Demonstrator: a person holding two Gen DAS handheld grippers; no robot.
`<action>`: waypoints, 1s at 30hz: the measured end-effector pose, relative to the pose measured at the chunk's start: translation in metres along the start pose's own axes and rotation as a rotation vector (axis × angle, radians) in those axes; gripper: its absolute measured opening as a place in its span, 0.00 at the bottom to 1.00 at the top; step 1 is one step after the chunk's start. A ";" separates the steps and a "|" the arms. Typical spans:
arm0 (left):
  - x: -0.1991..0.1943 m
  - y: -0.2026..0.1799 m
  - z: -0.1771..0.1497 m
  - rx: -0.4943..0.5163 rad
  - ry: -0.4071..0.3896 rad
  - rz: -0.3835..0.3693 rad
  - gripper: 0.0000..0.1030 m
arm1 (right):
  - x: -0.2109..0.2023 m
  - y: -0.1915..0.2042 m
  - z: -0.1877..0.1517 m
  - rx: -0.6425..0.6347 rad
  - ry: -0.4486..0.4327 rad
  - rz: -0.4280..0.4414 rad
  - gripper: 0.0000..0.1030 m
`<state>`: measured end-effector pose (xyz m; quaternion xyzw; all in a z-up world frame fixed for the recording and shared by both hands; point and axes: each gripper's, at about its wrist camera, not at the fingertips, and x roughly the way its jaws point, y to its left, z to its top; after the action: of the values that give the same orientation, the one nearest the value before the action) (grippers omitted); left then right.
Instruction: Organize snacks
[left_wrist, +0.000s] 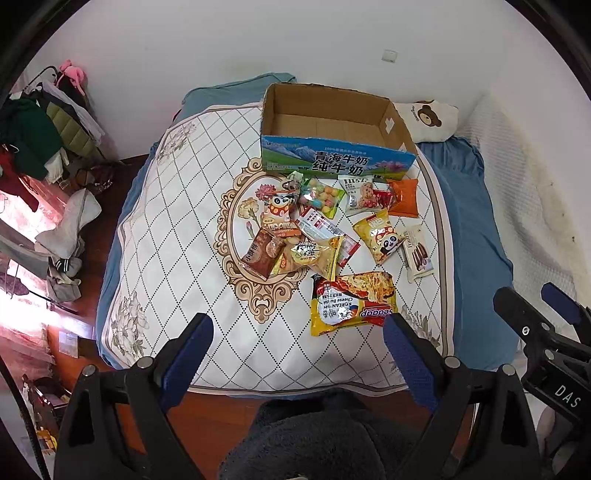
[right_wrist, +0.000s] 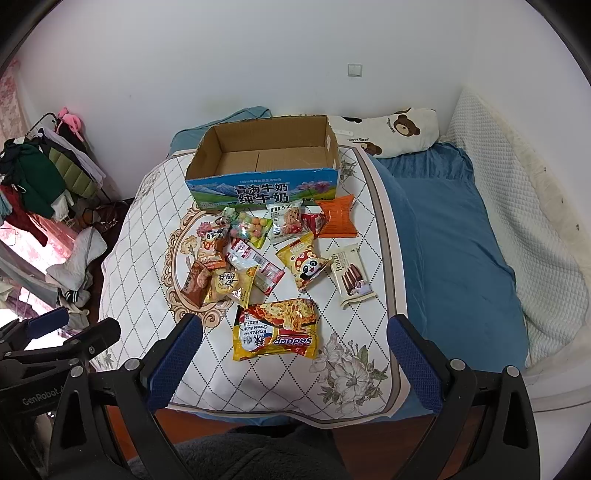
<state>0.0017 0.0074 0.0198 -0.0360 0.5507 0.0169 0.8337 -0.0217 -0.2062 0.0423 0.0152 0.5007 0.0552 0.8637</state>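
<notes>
Bed (right_wrist: 454, 236) w/ quilted white cover (right_wrist: 140, 236). Cardboard box (right_wrist: 266, 188) sits at far end, open top. Snack packs lie scattered just in front of box; noodle pack (right_wrist: 275, 328) nearest. Left gripper (left_wrist: 297, 332) & right gripper (right_wrist: 293, 332) both hover above near edge, jaws spread wide, nothing grasped.

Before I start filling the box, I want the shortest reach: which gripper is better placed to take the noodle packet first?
Probably the right gripper: the noodle packet lies between its open fingers, while it sits off toward the left gripper's right finger.
</notes>
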 end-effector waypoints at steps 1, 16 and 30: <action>0.001 0.000 0.000 0.001 -0.001 0.002 0.91 | 0.000 0.000 0.000 0.000 0.000 0.000 0.99; -0.002 0.002 -0.002 0.003 -0.003 0.001 0.91 | -0.003 0.009 0.004 0.001 0.000 0.005 0.99; -0.001 0.007 -0.002 0.007 -0.004 -0.003 0.91 | -0.003 0.011 0.000 0.007 0.000 0.011 0.99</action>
<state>-0.0008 0.0145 0.0198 -0.0341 0.5491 0.0138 0.8349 -0.0241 -0.1956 0.0453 0.0210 0.5007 0.0584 0.8634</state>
